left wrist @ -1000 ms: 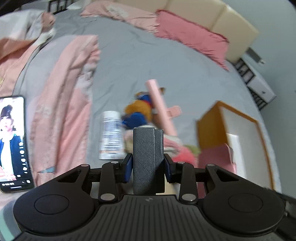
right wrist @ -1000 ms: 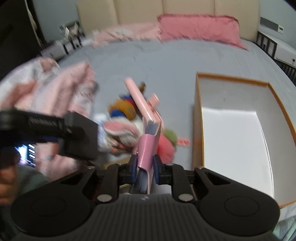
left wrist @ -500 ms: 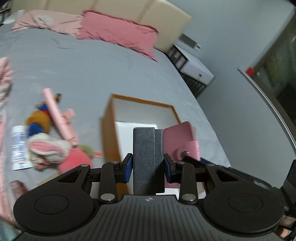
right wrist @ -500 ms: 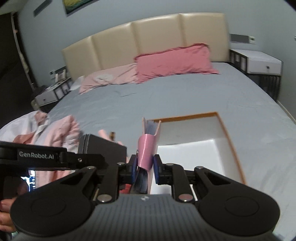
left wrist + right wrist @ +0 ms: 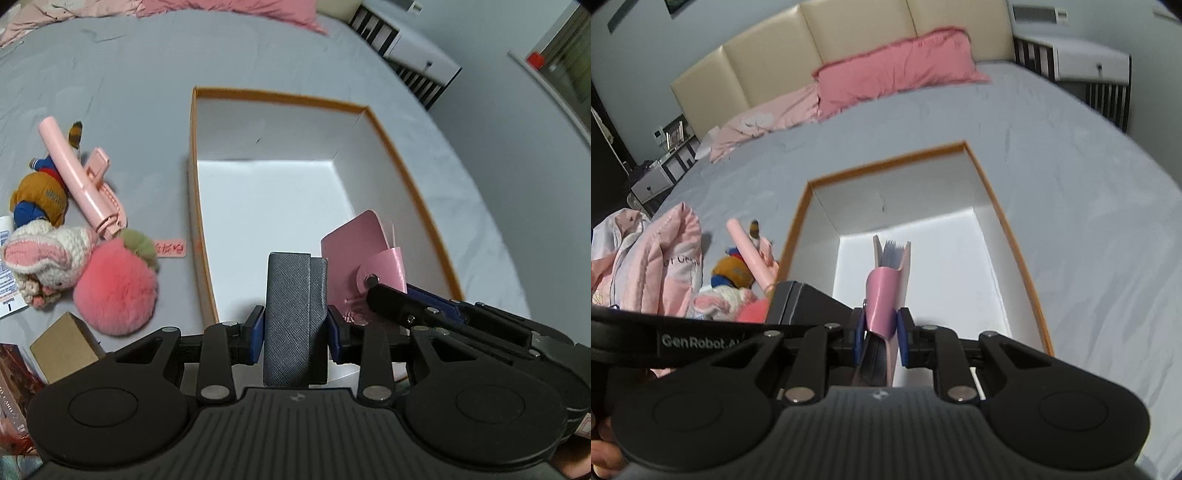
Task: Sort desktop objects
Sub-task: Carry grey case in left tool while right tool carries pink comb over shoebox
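You are clamping a grey case upright between the blue pads of your left gripper, jaws pressing on both of its sides. Just to its right, your right gripper is pinching a pink card holder edge-on, with the card edges fanning out at its top; in the left view the same holder is showing its flat face and snap tab. Both held items are hanging over the near end of the box, an open carton with an orange rim and white inside, which is sitting on the grey bedsheet.

To the left of the box, 1 cluster of items is lying on the sheet: a brown cardboard block nearest, then a pink fluffy ball, a knitted rabbit touching it, a small plush figure in orange and blue, and a pink folding comb resting across that figure. A small pink tag is lying between the ball and the box wall.

Farther off, a pink blanket is bunching at the left, and a pink pillow is leaning against the cream headboard.
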`<state>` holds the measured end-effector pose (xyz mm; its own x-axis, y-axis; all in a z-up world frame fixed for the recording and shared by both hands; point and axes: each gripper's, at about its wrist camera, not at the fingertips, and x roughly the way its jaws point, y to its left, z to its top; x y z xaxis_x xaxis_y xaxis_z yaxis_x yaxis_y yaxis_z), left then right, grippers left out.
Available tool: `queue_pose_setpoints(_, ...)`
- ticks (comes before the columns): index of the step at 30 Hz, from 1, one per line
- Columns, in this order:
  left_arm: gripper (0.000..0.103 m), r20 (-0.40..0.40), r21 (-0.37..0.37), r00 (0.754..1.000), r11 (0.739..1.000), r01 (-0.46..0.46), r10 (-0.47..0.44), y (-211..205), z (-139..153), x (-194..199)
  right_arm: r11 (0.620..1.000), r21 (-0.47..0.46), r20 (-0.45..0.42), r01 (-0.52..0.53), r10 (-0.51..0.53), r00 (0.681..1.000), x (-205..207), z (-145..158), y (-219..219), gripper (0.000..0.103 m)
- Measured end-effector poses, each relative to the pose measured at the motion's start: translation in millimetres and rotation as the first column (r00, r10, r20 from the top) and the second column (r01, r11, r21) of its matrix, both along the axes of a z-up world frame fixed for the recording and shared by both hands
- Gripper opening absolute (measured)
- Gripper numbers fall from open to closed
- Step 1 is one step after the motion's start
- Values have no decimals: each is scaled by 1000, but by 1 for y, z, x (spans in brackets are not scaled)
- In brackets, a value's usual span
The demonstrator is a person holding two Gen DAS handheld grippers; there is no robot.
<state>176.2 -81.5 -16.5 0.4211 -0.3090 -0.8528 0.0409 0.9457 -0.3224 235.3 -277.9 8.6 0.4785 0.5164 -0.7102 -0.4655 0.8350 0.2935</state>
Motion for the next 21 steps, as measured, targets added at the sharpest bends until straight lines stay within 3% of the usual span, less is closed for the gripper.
queue_pose_setpoints(17,39,-104,81,994,996,44,-36,-18,-19,6,999,11,-118,-39,40,992,24,-37,-2,19)
queue_pose_setpoints(21,39,-101,156,994,986,60,-45,-30,-20,2,999,12,-123,-39,40,992,29,-37,-8,19)
